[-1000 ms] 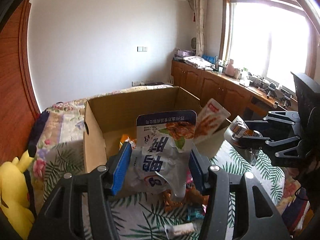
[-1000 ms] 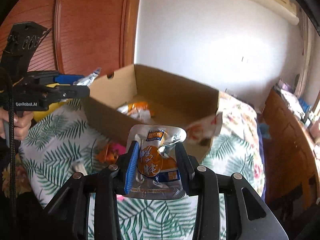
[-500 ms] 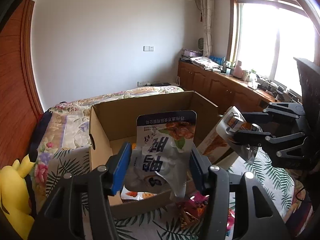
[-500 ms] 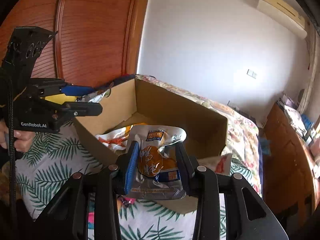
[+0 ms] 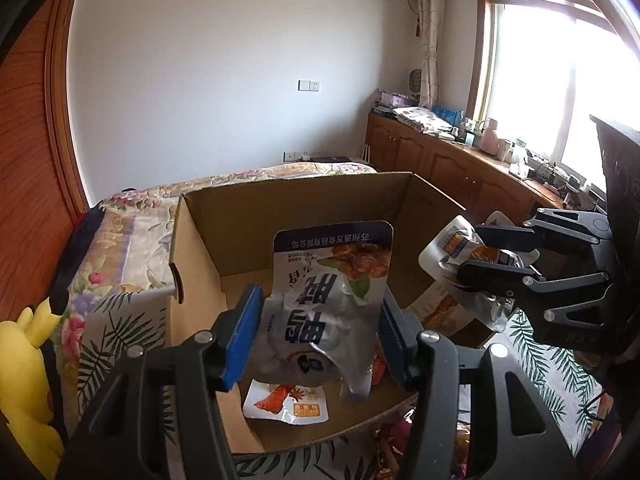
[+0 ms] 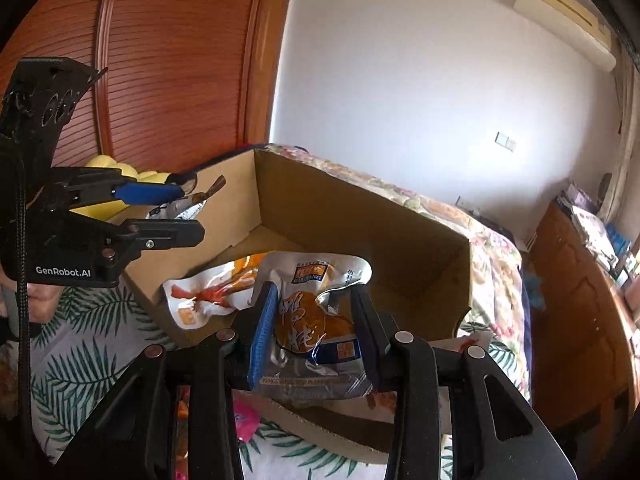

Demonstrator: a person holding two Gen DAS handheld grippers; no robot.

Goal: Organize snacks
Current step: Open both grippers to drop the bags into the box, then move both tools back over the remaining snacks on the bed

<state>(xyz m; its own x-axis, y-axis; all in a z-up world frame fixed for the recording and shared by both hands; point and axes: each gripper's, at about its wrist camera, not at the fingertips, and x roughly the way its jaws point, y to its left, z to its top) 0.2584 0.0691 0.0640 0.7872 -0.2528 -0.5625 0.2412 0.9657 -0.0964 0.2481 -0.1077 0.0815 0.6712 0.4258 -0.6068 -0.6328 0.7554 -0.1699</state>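
Note:
An open cardboard box (image 5: pixel 304 216) stands on the bed; it also shows in the right wrist view (image 6: pixel 360 216). My left gripper (image 5: pixel 320 320) is shut on a silver-and-blue snack pouch (image 5: pixel 332 288) held over the box's near edge. My right gripper (image 6: pixel 316 320) is shut on a silver-and-orange snack pouch (image 6: pixel 316 316) above the box's right side; it appears in the left wrist view (image 5: pixel 480 264) too. A white-and-orange snack pouch (image 5: pixel 288 400) lies on the box floor, seen also in the right wrist view (image 6: pixel 200 296).
A leaf-print bedspread (image 6: pixel 80 344) lies under the box, with loose pink and orange snacks (image 6: pixel 244 420) by its near side. A yellow plush toy (image 5: pixel 24 364) sits at the left. Wooden cabinets (image 5: pixel 440 160) run under the window.
Both grippers have moved forward and up over the box with their pouches still held. The box interior and the pouch on its floor have come into fuller view.

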